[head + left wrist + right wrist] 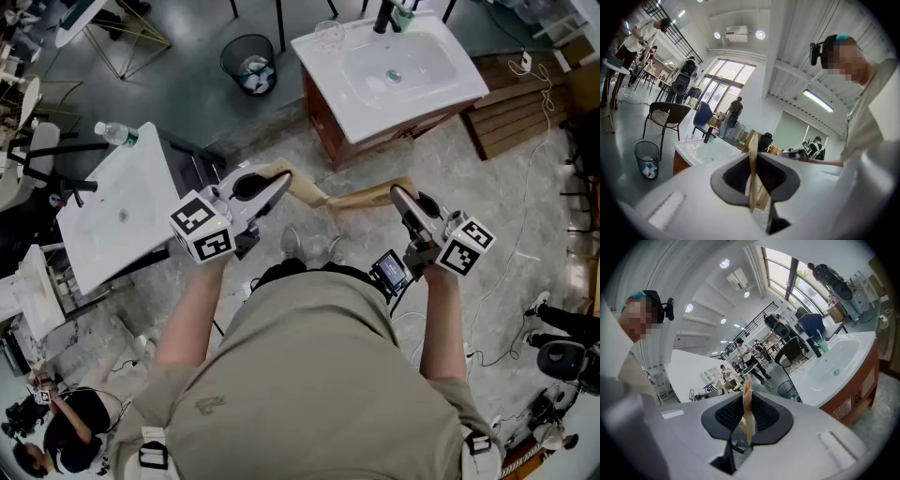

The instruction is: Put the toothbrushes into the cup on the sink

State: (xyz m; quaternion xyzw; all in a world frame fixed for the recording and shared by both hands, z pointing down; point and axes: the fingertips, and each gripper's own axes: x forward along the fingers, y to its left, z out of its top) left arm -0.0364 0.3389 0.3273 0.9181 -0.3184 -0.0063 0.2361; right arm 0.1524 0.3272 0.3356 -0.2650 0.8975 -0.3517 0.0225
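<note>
My left gripper (321, 198) and right gripper (341, 202) both hold their tan jaws pressed together on nothing at mid-frame, while the white rectangular ceramic sink (448, 86) with its small green cup (404, 16) lies well ahead at upper right, nearer my right; I cannot make out any toothbrushes.
</note>
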